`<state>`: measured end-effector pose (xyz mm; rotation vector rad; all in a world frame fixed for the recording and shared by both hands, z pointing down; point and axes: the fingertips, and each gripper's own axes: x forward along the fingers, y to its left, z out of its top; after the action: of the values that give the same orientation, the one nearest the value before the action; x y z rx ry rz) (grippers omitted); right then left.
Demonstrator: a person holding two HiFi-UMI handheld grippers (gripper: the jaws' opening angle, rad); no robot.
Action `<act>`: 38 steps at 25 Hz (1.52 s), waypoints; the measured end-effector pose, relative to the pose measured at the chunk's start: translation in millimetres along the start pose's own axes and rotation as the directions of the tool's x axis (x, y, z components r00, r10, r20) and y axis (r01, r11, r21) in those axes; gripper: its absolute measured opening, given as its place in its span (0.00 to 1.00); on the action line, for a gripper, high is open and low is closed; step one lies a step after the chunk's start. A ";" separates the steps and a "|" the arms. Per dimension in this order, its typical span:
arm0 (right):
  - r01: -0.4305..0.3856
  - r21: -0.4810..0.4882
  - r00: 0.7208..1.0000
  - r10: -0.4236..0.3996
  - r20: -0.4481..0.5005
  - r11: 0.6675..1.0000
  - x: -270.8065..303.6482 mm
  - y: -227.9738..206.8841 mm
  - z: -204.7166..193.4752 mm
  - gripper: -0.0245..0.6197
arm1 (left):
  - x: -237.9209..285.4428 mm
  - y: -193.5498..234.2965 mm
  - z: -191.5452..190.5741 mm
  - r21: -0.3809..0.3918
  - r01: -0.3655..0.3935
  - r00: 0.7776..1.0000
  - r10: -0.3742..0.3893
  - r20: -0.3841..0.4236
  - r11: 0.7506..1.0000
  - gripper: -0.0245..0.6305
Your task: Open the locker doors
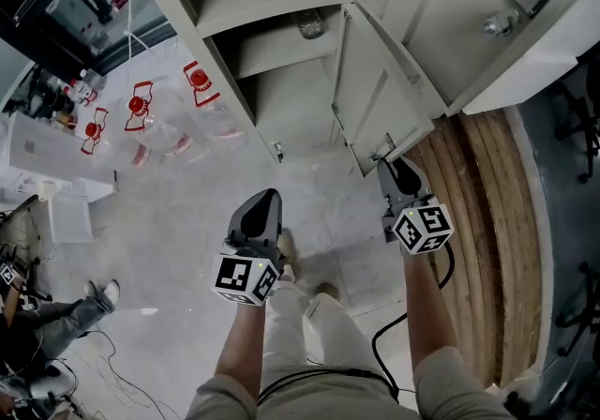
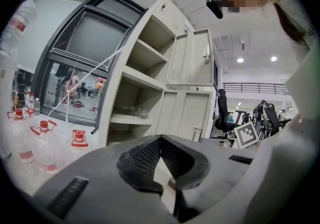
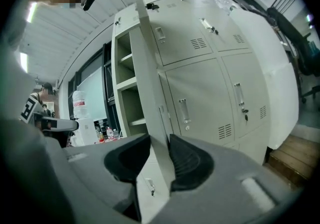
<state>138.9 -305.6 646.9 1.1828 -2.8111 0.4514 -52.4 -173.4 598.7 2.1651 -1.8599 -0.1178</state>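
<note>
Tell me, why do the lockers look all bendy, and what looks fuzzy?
Right gripper view: the wide lens bows the lockers outward; the jaws round the door look soft. Left gripper view: black corners, curved shelves, glaring ceiling lights. Head view: sharpest, lines nearly straight.

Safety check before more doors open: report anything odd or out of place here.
Nothing damaged or spilled. Only oddities: a lone clear container on a shelf of the open locker, and large water bottles standing on the floor beside it.
</note>
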 end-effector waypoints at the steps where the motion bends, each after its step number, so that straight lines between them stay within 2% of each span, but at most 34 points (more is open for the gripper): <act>1: 0.008 0.001 1.000 -0.008 0.000 1.000 -0.4 -3.5 0.9 0.23 | -0.8 -0.1 1.1 0.002 -0.001 1.000 0.001 0.002 1.000 0.04; 15: 0.082 -0.001 0.997 -0.082 0.011 0.997 -1.1 -32.0 8.5 0.22 | -13.7 7.1 3.6 0.002 -0.036 0.999 0.036 0.014 0.999 0.04; 20: 0.104 0.003 0.992 -0.104 0.066 0.995 -4.3 -37.3 20.6 0.30 | -18.2 10.1 5.1 -0.002 -0.043 0.999 0.043 0.018 0.999 0.04; 23: 0.107 -0.023 0.991 -0.105 0.079 0.994 -8.8 -33.8 28.5 0.34 | -22.7 11.3 9.8 0.000 -0.048 0.999 0.048 0.024 0.999 0.04; 30: 0.101 -0.088 0.994 -0.096 0.061 0.991 -32.6 -23.7 43.4 0.34 | -33.9 12.4 32.0 0.021 -0.055 0.998 0.054 0.037 0.998 0.04; 34: 0.111 -0.106 0.993 -0.105 0.054 0.988 -52.1 -19.8 55.0 0.31 | -42.5 11.2 50.3 0.035 -0.058 0.997 0.057 0.049 0.998 0.04; 38: 0.104 -0.114 0.993 -0.097 0.068 0.988 -66.6 -3.5 75.2 0.21 | -52.5 7.0 68.0 0.050 -0.037 0.998 0.035 0.048 0.998 0.04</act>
<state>192.8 -283.7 564.9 1.3284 -2.7685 0.2432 -84.4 -133.8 529.2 2.1789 -1.9470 -0.1168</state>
